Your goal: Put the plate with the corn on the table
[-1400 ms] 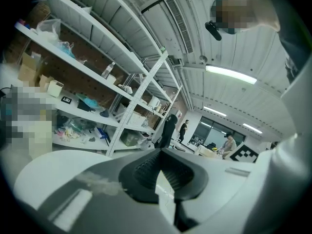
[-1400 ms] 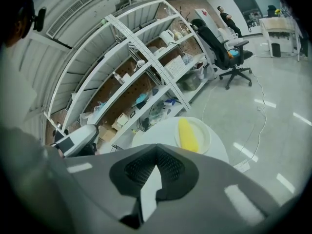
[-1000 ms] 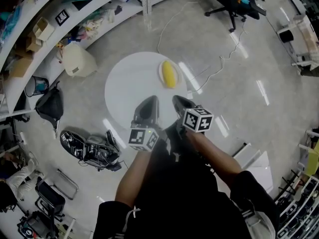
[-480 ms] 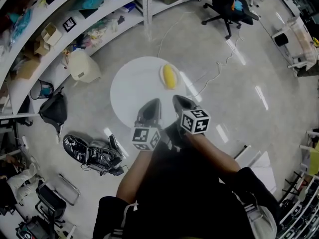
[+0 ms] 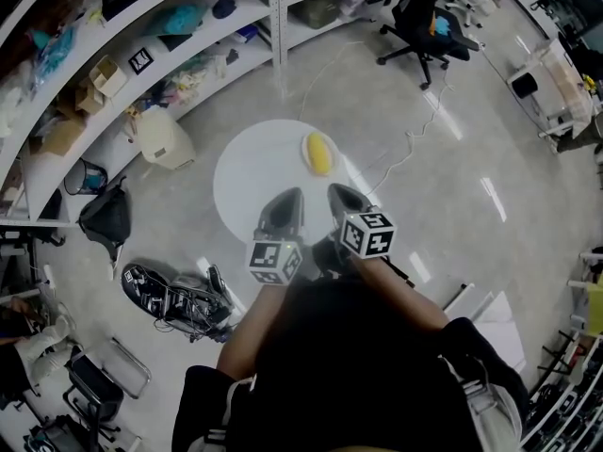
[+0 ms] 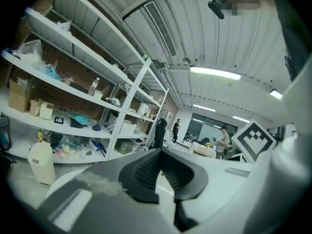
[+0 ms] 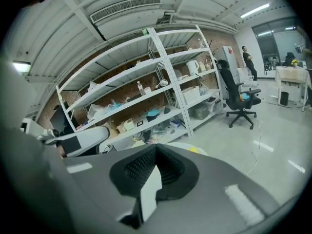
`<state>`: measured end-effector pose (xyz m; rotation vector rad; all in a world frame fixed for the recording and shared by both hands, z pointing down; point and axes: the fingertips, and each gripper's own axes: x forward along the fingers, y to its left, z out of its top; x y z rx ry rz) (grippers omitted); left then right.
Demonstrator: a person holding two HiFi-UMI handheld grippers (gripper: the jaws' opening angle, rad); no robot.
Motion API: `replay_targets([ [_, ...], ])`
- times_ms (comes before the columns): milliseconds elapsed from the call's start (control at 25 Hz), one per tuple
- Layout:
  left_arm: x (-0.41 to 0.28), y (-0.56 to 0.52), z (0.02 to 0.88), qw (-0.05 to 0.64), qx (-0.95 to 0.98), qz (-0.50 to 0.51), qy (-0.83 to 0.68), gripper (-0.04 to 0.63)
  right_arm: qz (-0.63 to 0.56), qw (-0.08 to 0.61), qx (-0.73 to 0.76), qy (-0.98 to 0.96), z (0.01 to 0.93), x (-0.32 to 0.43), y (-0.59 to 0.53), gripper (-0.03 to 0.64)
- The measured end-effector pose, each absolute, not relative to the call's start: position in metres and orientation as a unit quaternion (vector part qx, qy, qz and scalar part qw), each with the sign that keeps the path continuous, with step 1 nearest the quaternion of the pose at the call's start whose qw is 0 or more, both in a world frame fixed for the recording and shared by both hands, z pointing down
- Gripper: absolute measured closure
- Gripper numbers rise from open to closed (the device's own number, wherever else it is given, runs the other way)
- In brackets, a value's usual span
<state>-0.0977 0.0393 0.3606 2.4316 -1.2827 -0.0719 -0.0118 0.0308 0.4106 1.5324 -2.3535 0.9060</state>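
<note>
A white plate with a yellow corn cob point(image 5: 319, 152) rests on the far right part of the round white table point(image 5: 254, 182). My left gripper point(image 5: 283, 205) and right gripper point(image 5: 345, 199) hover side by side above the table's near edge, close to my body and short of the plate. Both are shut with nothing between the jaws. In the right gripper view a sliver of the corn point(image 7: 194, 150) peeks over the shut jaws. The left gripper view shows only shelves and the room beyond its jaws.
Curved white shelving point(image 5: 113, 55) with boxes and bags runs along the far left. A white canister point(image 5: 165, 125), a black bag point(image 5: 105, 219) and a heap of black gear point(image 5: 174, 290) lie on the floor left of the table. An office chair point(image 5: 424, 26) and a cable point(image 5: 405, 144) are at the far right.
The head view has drifted, so the shelves show more and the table sits slightly lower in the picture. Both grippers stay shut in the same place; the plate has not moved.
</note>
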Motion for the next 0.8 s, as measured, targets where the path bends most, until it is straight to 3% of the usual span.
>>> replay_targets([
  [800,-0.109,0.063,0.322,0.153,0.872,-0.042,-0.464,0.594,0.225,0.059,0.513,-0.826,0.343,-0.025,0.056,0.609],
])
